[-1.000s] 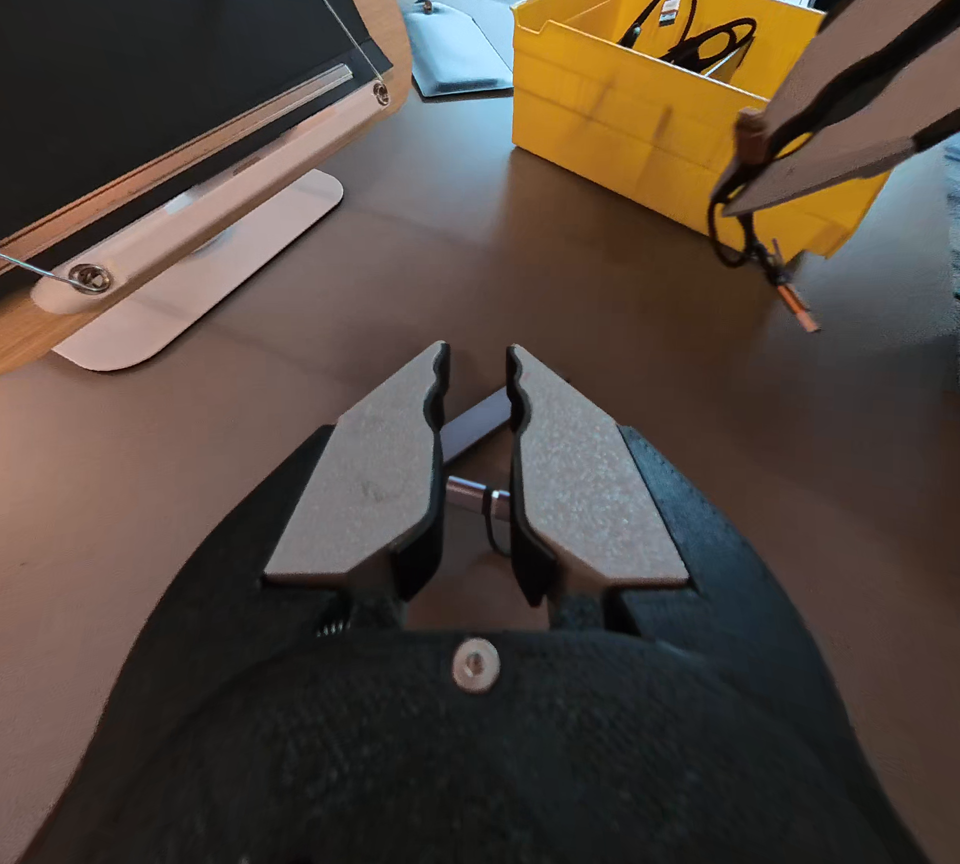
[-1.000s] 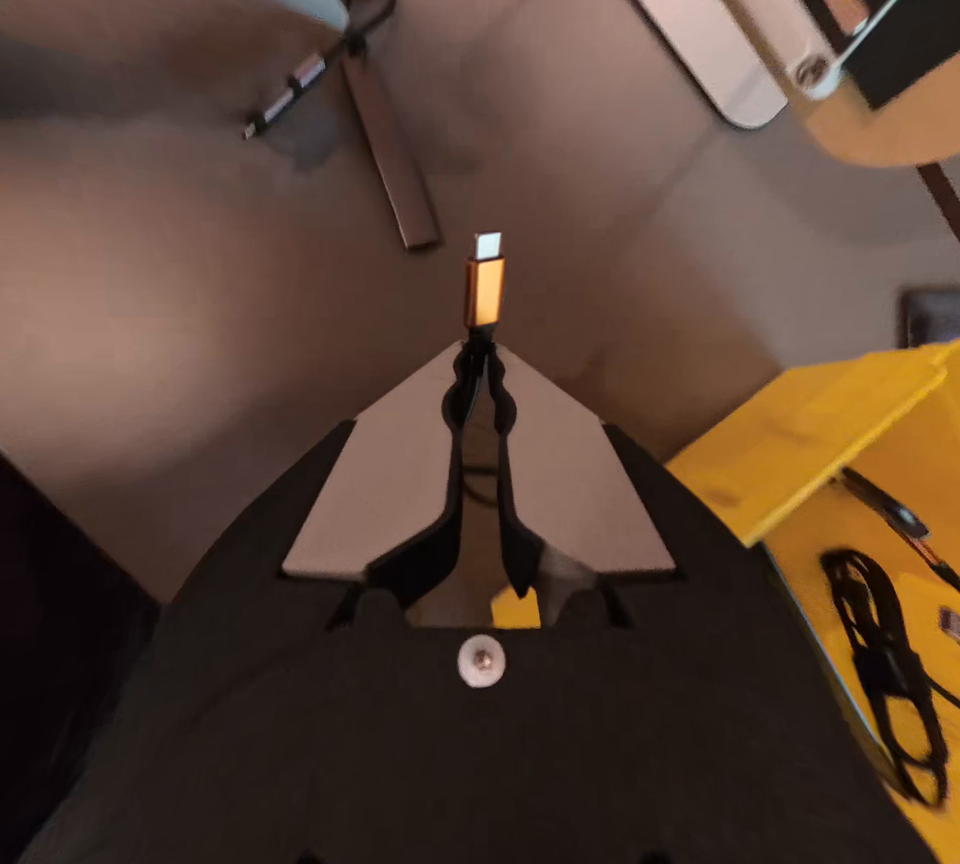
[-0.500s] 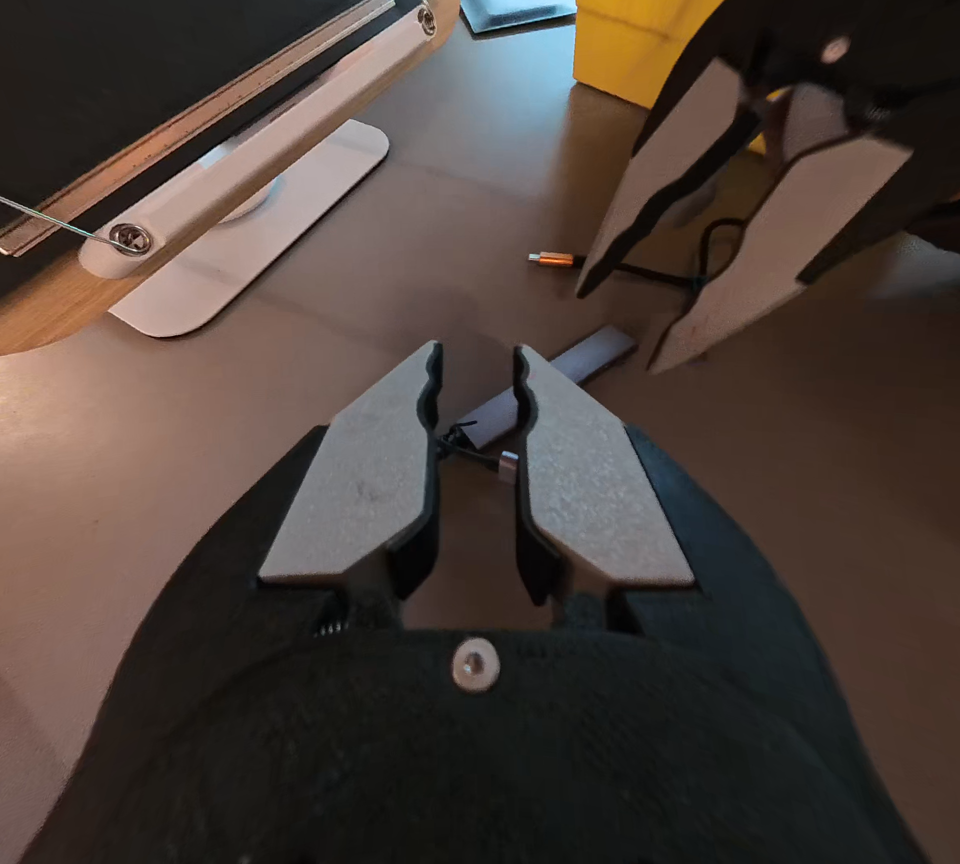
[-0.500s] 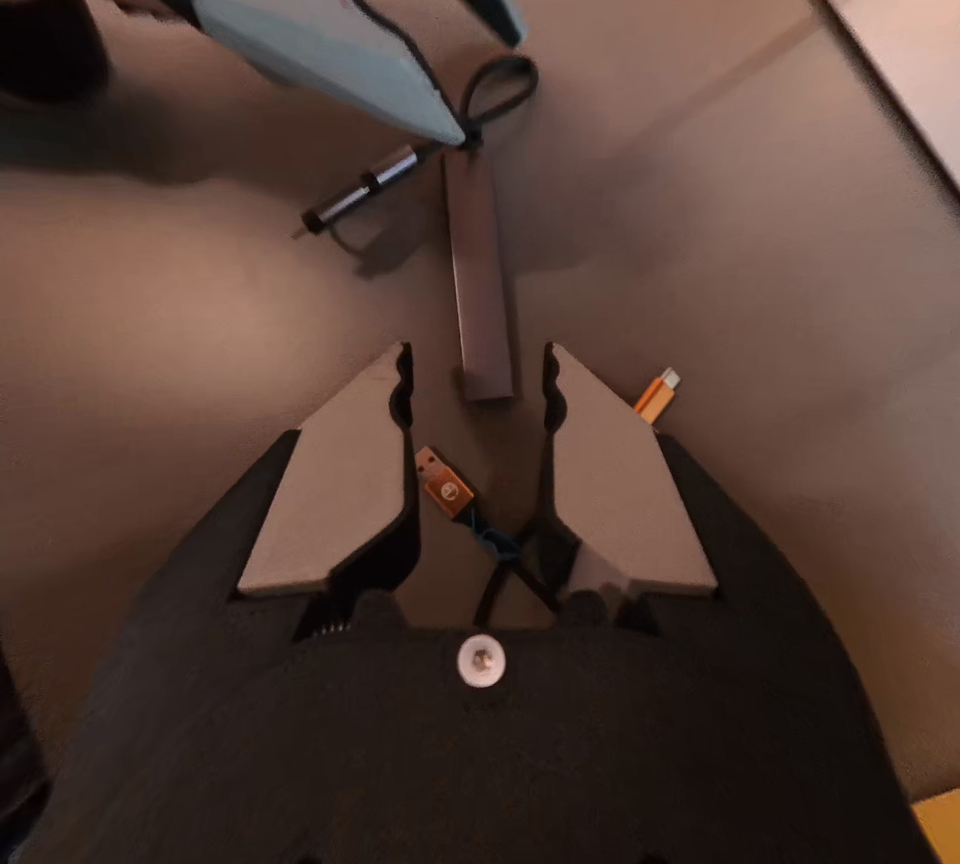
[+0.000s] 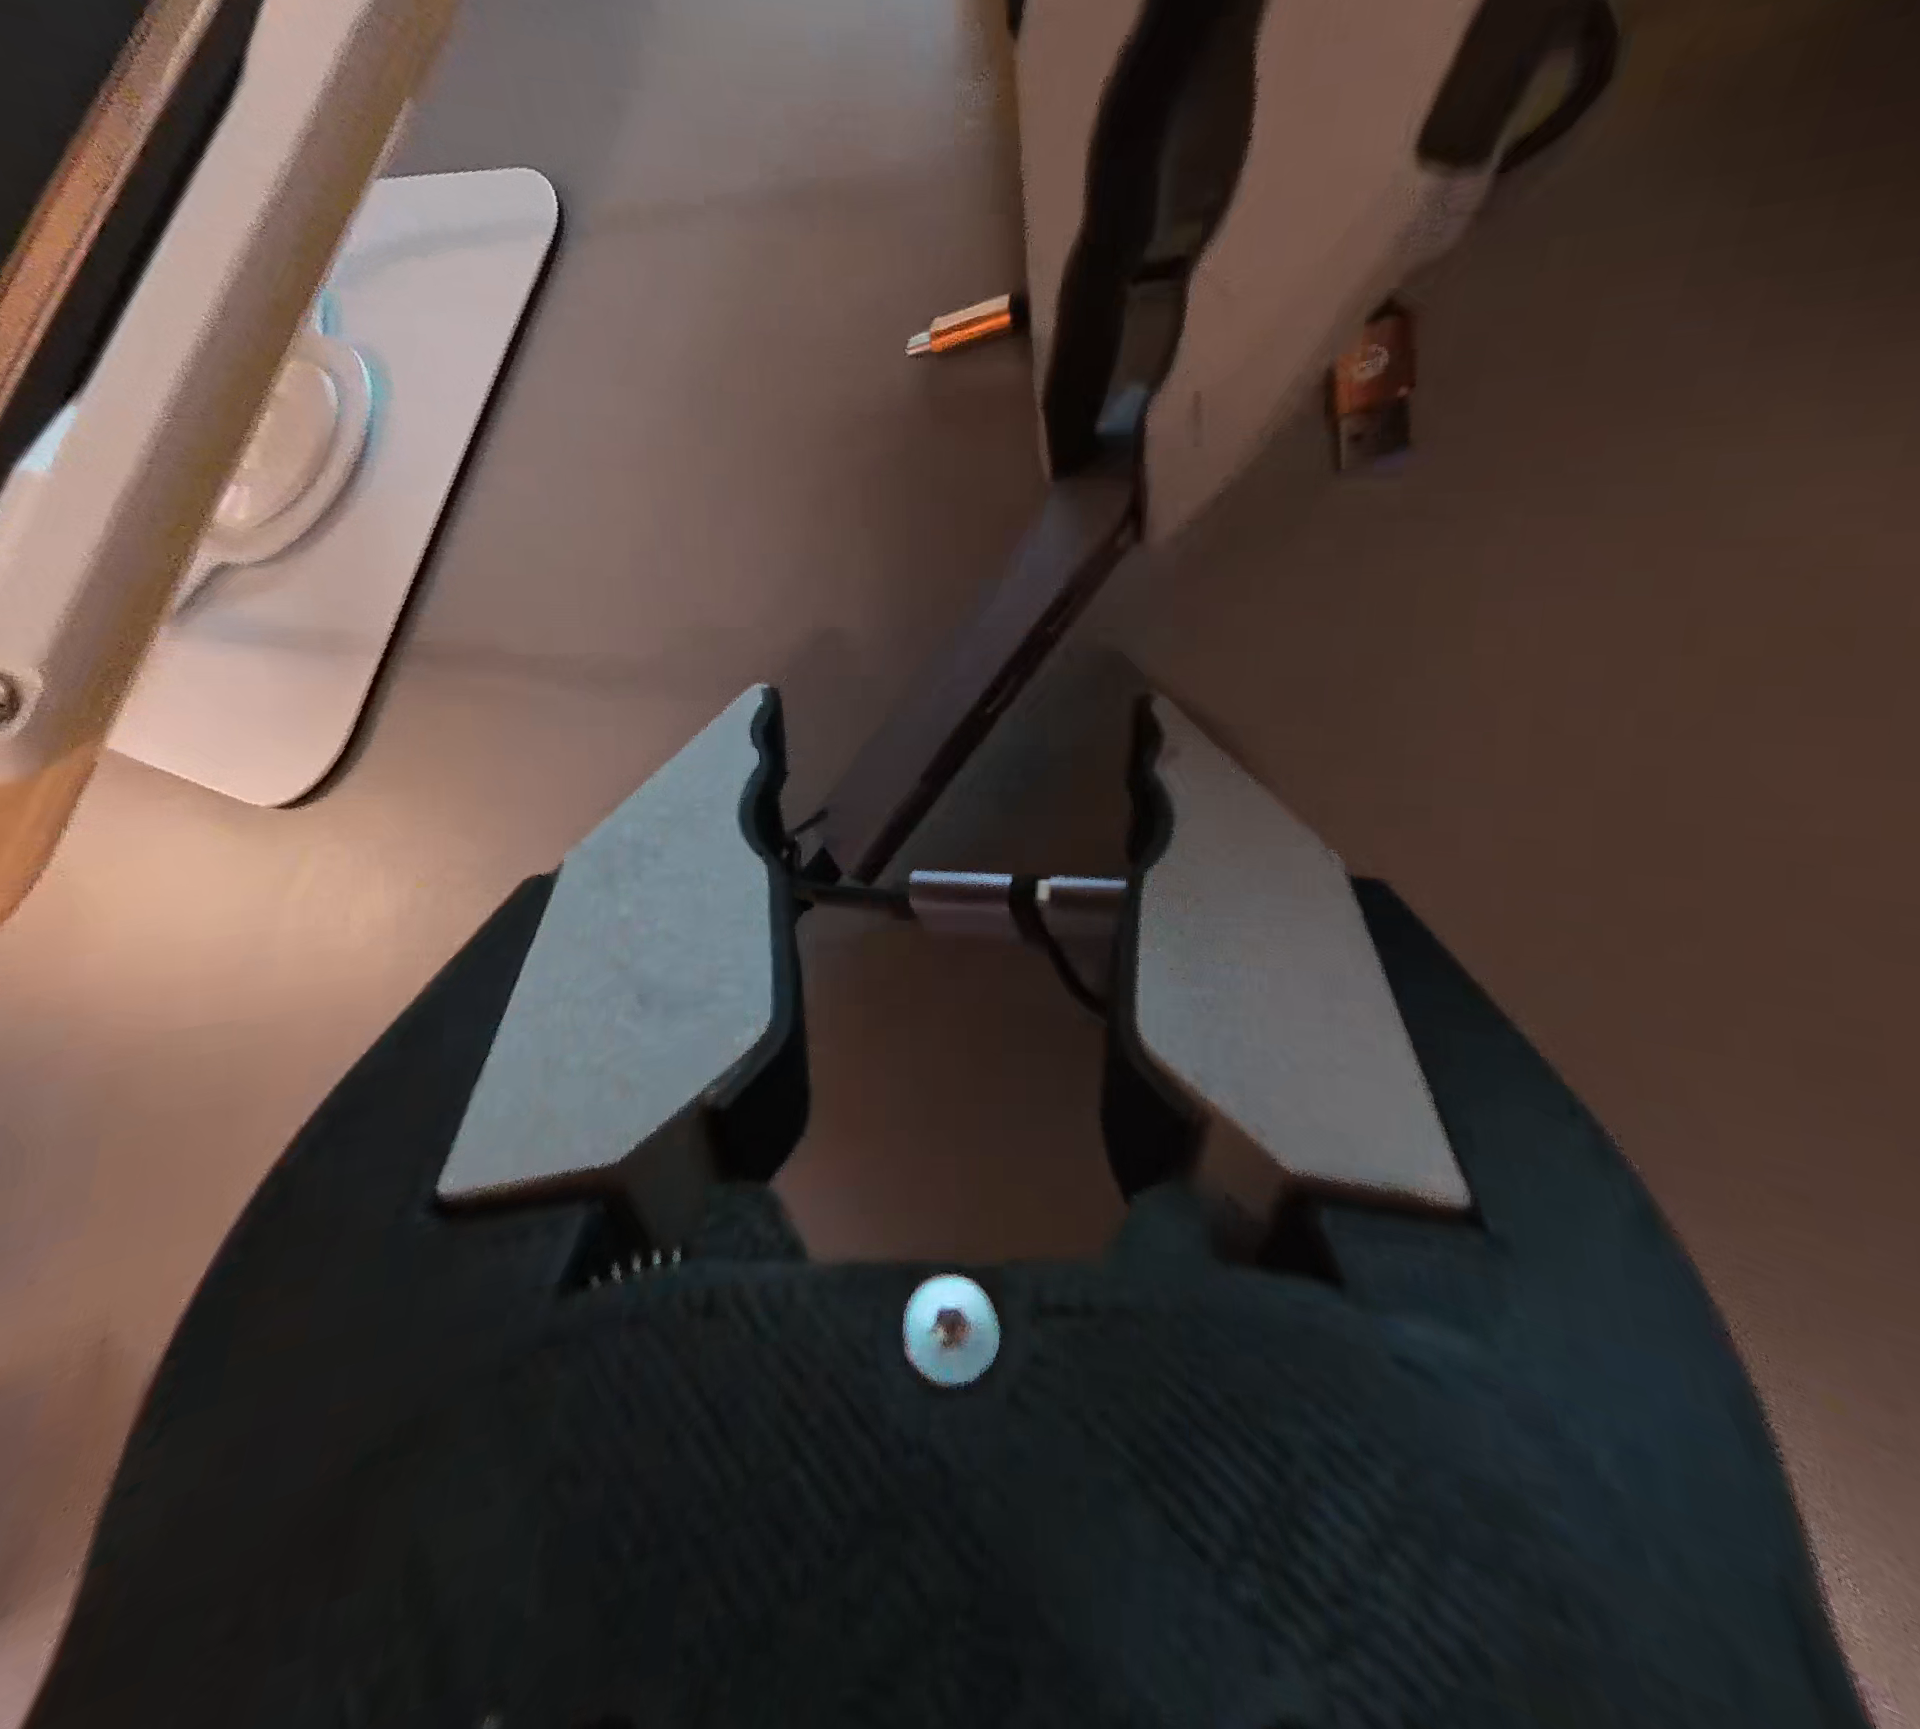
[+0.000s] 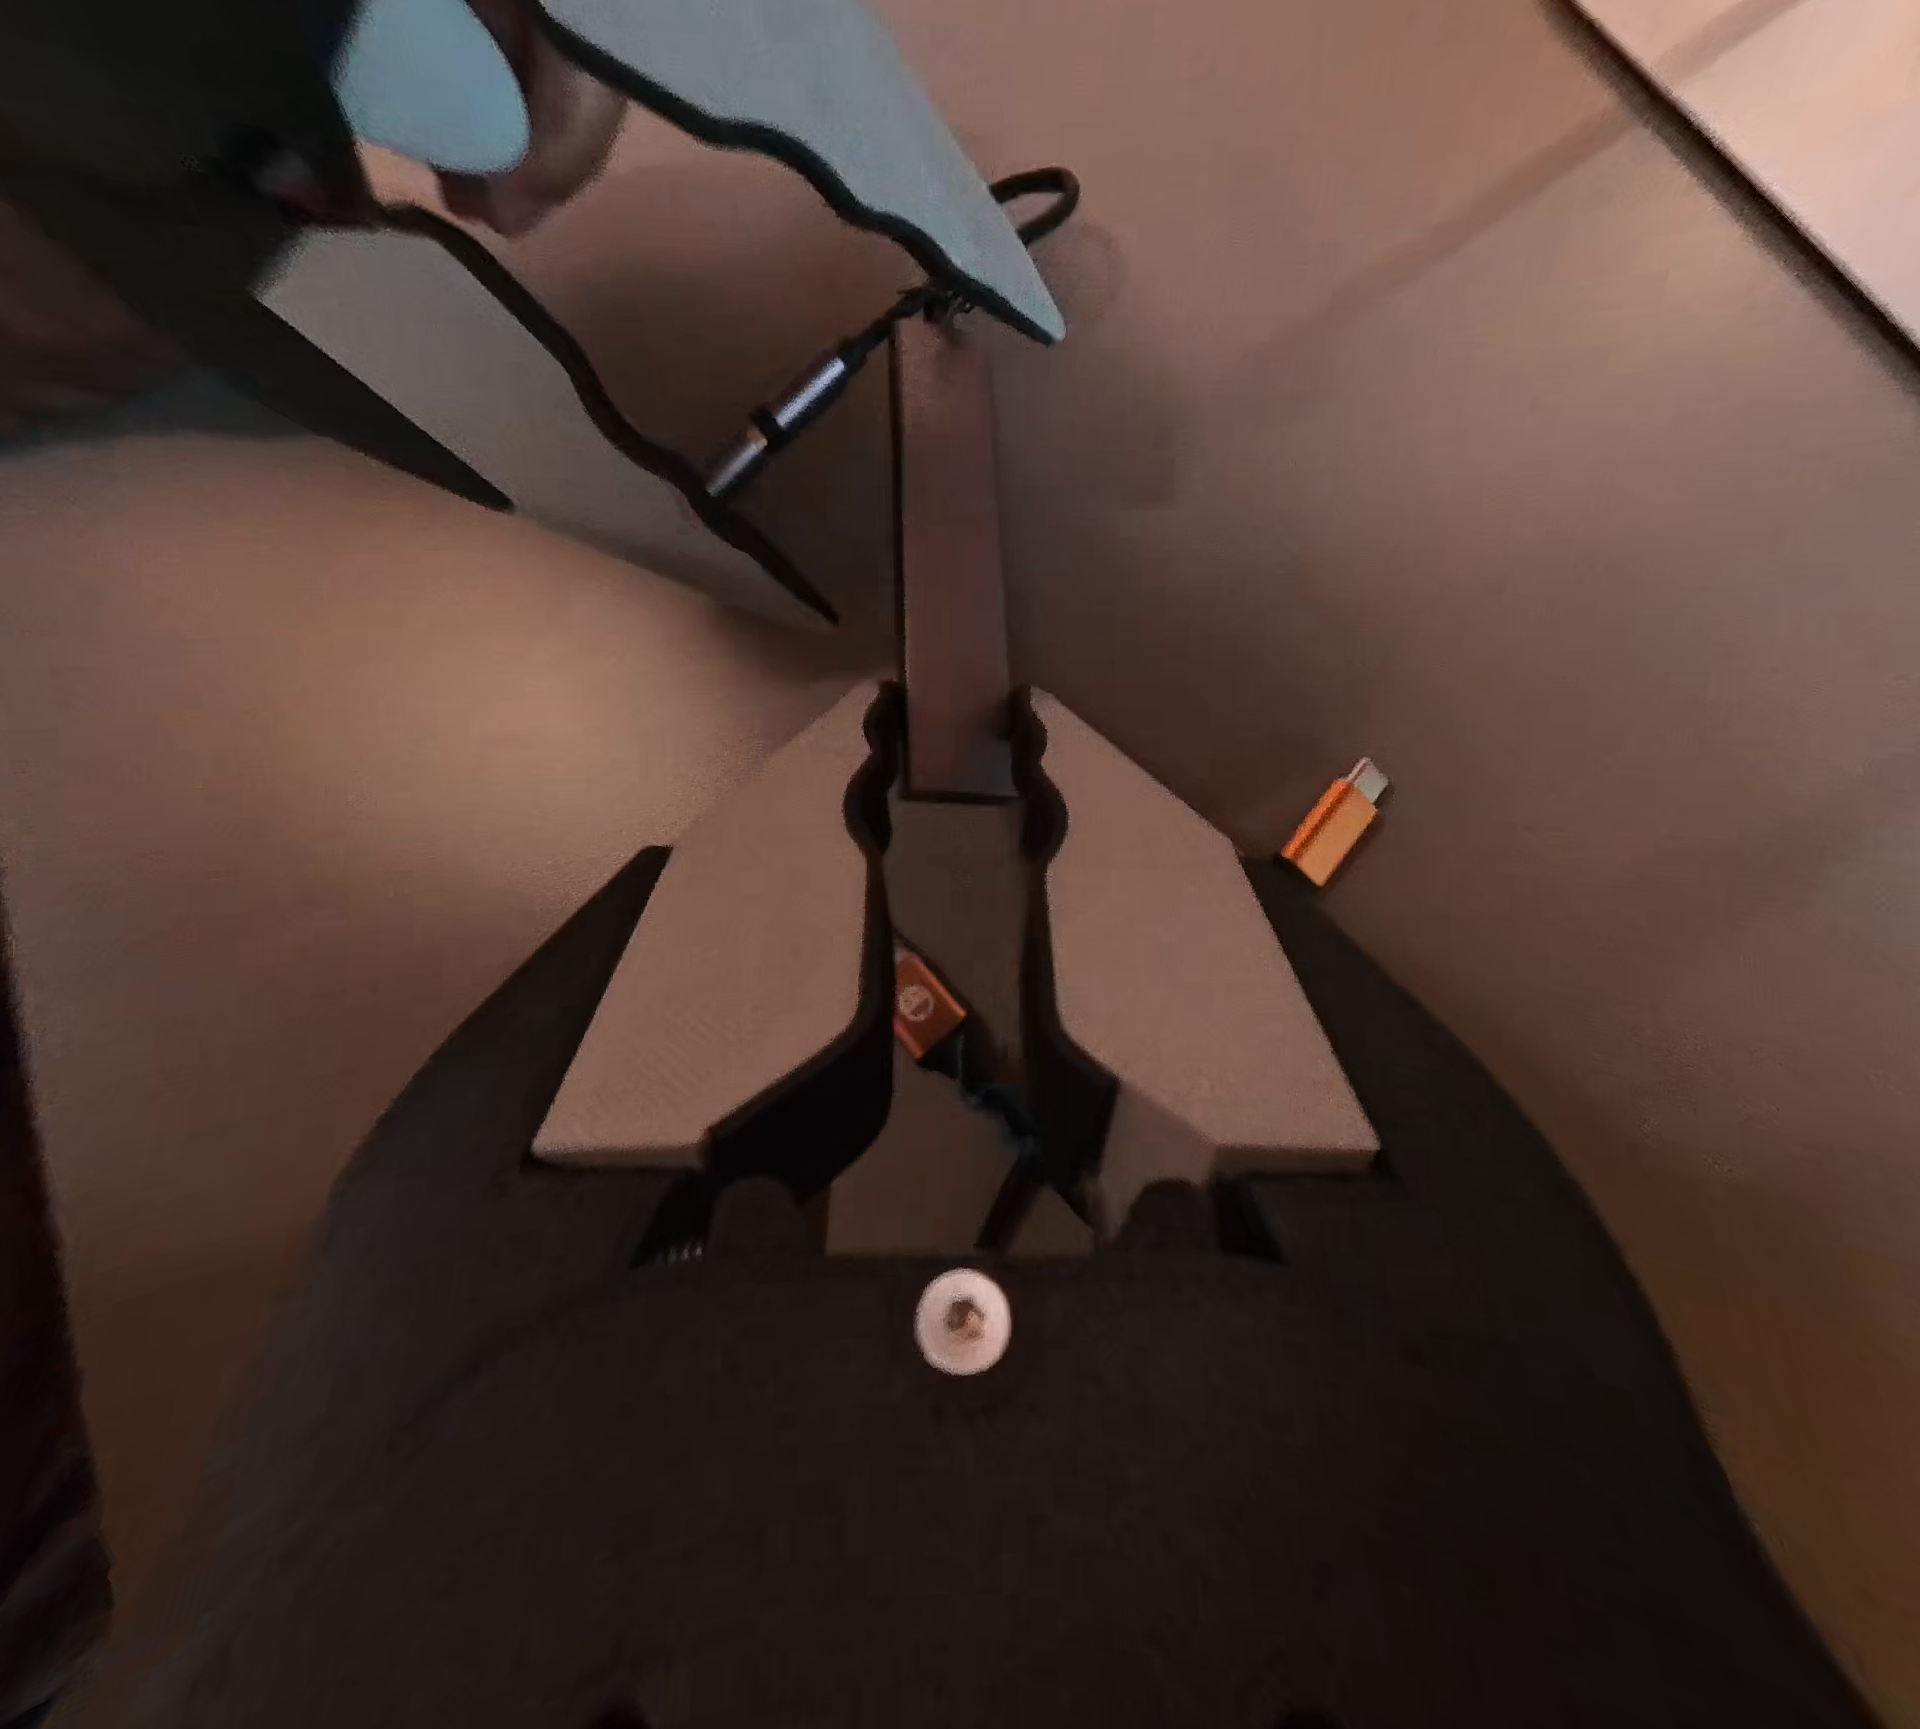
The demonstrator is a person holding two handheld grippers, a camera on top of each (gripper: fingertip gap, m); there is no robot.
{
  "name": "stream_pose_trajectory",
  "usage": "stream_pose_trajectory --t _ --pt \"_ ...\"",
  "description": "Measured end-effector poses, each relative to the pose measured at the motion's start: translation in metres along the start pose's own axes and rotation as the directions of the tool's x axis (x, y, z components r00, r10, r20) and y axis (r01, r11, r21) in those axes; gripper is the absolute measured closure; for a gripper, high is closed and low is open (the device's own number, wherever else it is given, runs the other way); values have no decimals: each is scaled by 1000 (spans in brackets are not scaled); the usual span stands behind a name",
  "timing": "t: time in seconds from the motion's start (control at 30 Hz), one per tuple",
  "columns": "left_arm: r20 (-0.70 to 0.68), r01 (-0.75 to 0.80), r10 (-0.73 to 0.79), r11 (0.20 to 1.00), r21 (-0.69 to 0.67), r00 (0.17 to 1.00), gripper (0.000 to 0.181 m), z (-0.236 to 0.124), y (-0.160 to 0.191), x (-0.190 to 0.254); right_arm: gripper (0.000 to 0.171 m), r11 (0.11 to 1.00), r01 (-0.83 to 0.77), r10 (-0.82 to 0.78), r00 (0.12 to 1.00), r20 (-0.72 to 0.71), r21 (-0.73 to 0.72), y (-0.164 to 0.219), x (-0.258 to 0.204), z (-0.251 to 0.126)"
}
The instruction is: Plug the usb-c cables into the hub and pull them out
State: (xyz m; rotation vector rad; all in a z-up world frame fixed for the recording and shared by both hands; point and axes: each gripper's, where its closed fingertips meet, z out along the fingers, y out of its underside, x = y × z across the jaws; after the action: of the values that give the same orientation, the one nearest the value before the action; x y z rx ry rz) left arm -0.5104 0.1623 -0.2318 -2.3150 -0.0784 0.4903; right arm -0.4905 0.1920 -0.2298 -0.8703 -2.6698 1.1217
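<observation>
A slim dark grey hub (image 5: 977,651) lies on the brown table, also in the right wrist view (image 6: 945,536). My right gripper (image 6: 953,713) is shut on its near end, seen from the left wrist view (image 5: 1117,474) at the hub's far end. My left gripper (image 5: 956,734) is open over the hub's cabled end, its fingers (image 6: 727,69) either side. The hub's silver plug (image 5: 966,895) lies between them, also in the right wrist view (image 6: 790,422). An orange USB-C plug (image 5: 966,325) (image 6: 1335,812) and the cable's other orange plug (image 5: 1371,401) (image 6: 925,1004) lie loose on the table.
A monitor (image 5: 104,17) on a white stand base (image 5: 343,484) stands at the left of the left wrist view; the base also shows at the top right of the right wrist view (image 6: 1766,17). The brown table (image 5: 1558,848) extends to the right. Tip to tip, the grippers are about 5 centimeters apart. It is some 4 centimeters from my left tips to the hub's silver plug (image 5: 966,895).
My right gripper let go of the orange cable, which now lies on the table, then came down and shut on the hub's end. My left gripper opened wider.
</observation>
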Motion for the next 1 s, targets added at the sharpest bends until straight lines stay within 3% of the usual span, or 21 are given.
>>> stream_pose_trajectory --t 0.2,0.27,0.3,0.33,0.53,0.7,0.87,1.0 --pt "38 -61 61 998 16 997 126 -1 0 -5 153 994 -35 25 995 94 100 -9 -8 -22" --pt "83 -131 127 991 40 988 140 -4 -4 -7 154 992 -36 23 994 111 121 -12 -9 -25" --pt "132 -177 170 983 43 977 161 -7 -6 -11 154 991 -34 18 992 124 127 -13 -11 -26" --pt "162 -226 216 973 47 963 164 -11 -9 -13 153 990 -32 13 990 138 137 -14 -12 -28" --pt "251 -324 297 943 73 921 171 -26 -23 -15 152 963 -60 20 988 154 262 -30 -8 -42" --pt "245 -286 257 954 92 935 173 -27 -25 -16 152 955 18 -26 999 24 296 -36 1 -46" --pt "284 -309 292 951 15 913 174 -21 -20 -16 157 959 232 -184 946 -266 162 -32 12 -40" --pt "254 -260 247 965 18 935 174 -17 -17 -16 155 948 303 -246 894 -375 100 -30 17 -35"
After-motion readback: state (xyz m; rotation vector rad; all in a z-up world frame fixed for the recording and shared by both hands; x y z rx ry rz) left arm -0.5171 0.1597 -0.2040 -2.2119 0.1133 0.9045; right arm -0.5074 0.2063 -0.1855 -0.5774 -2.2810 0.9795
